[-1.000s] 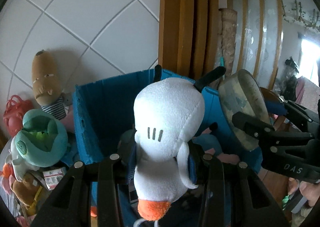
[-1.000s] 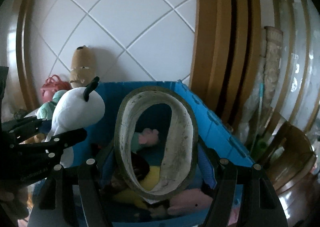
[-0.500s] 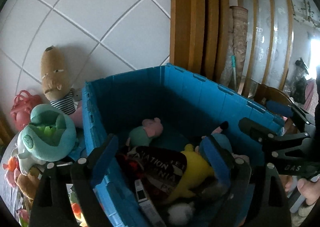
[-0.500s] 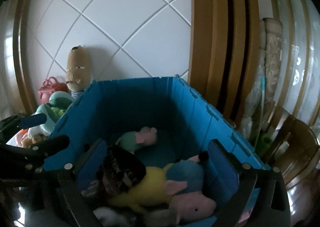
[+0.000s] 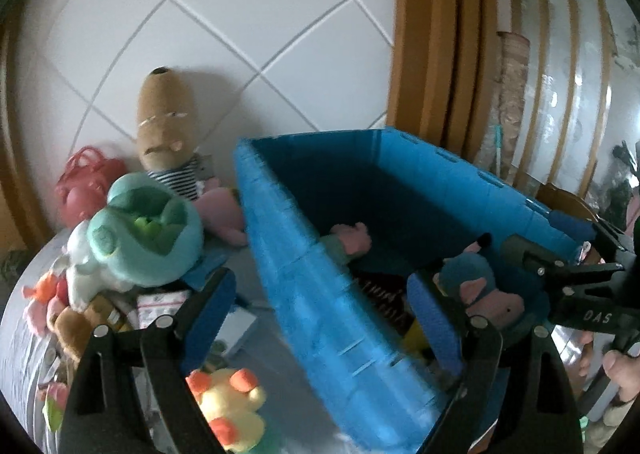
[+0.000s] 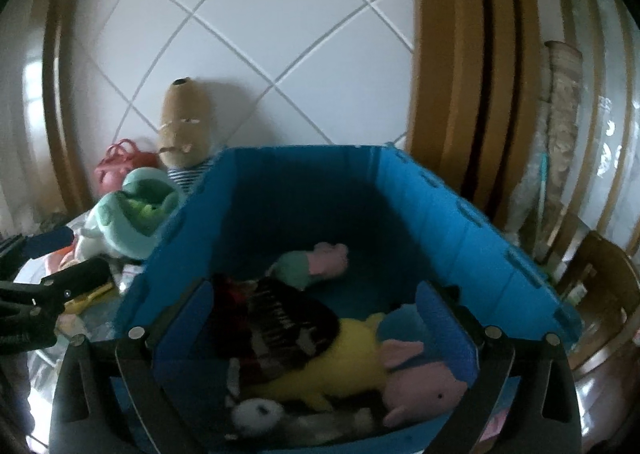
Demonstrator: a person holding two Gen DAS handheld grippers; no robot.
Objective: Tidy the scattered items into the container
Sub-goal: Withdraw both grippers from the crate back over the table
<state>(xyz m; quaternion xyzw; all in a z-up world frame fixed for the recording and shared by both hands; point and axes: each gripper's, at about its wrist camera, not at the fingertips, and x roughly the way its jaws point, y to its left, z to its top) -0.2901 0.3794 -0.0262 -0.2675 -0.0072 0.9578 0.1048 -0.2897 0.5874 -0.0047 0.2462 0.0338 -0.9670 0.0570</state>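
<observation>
The blue crate (image 5: 320, 294) (image 6: 460, 214) holds several plush toys: a yellow one (image 6: 344, 358), a pink one (image 6: 424, 386), a white one (image 6: 256, 414) and a dark cloth (image 6: 280, 326). My left gripper (image 5: 320, 306) is open and empty, straddling the crate's left wall. My right gripper (image 6: 316, 314) is open and empty above the crate's inside. Loose toys lie left of the crate: a teal plush (image 5: 148, 238), a brown plush (image 5: 168, 126), a yellow and orange plush (image 5: 228, 402).
A red toy bag (image 5: 88, 186) stands against the tiled wall (image 5: 240, 34). Small boxes and plush toys (image 5: 60, 314) crowd the grey surface at left. A wooden door frame (image 5: 432, 54) and a wooden chair (image 6: 600, 294) stand to the right.
One second ago my left gripper held a white plush and my right gripper a grey ring-shaped item. Both now lie released in the crate, both grippers are open, and the left has swung left.
</observation>
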